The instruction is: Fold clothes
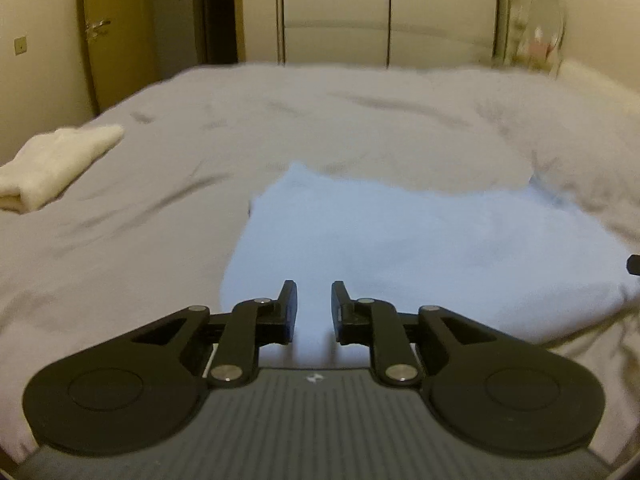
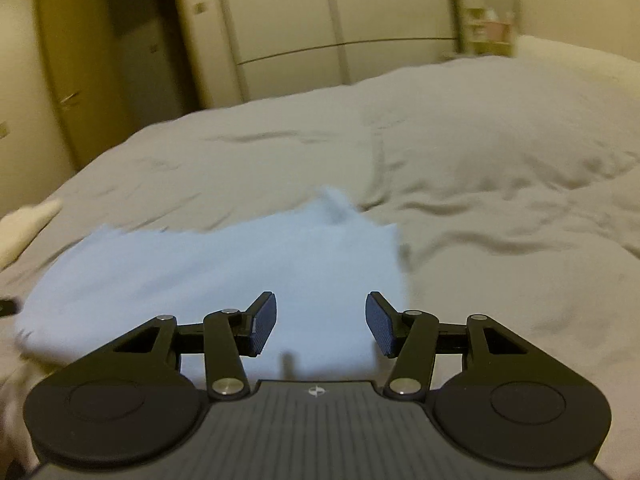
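Left wrist view: left tool [image 1: 314,308], black and matte, jaws parted by a narrow gap with nothing gripped, above a soft pale blue garment [image 1: 420,248] lying flat in a roughly rectangular fold at centre right on the bed [image 1: 160,240]. The bed's grey cover is creased. A cream folded cloth [image 1: 56,164] sits at the left edge. Right wrist view: right tool [image 2: 321,322], ribbed pads about half apart, empty, over the garment [image 2: 224,264] at lower centre left; pale wardrobe [image 2: 320,20] in the upper frame.

black grippers [image 1: 314,308], silver pivot screws [image 1: 226,372]
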Motion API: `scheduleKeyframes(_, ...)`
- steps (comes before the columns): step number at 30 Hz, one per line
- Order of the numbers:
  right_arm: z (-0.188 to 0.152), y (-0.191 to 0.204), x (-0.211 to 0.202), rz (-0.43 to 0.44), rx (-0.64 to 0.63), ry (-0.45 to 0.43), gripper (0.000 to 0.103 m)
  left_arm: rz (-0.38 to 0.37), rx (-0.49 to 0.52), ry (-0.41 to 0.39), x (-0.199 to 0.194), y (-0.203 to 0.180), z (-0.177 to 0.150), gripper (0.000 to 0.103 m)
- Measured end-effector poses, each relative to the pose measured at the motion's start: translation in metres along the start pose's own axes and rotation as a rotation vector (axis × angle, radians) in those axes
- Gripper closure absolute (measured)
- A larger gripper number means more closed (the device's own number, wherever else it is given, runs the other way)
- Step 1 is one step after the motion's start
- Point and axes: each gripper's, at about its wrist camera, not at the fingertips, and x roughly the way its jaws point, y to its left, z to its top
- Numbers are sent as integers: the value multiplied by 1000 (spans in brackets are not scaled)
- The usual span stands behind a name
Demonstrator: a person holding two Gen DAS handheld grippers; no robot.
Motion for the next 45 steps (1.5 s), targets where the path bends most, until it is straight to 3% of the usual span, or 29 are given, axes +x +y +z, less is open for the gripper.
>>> scheduleKeyframes(3,-17,-5,18,-17,11,85,52,66,-25,135,23,-1,-6,87)
scheduleKeyframes(8,-22,-16,9,-44,56,96,57,147,-55,183,16,4,-7,76)
scheduleKeyframes(11,-16,-15,3,-155,43,120,30,178,-60,202,4,2,-7,76)
scheduleKeyframes(13,-17,-18,-5,-169,48,117,31,183,-53,195,-4,-1,-5,75)
scheduleKeyframes(24,-32,-5,-34,-84,92,153,15,139,-13,168,-50,-24,-18,68)
scheduleKeyframes(36,-38,22,-57,-40,88,186,14,88,16,163,-71,-40,-29,64)
scheduleKeyframes(45,-42,35,-76,-77,73,187,13,56,50,150,-86,-52,-35,62)
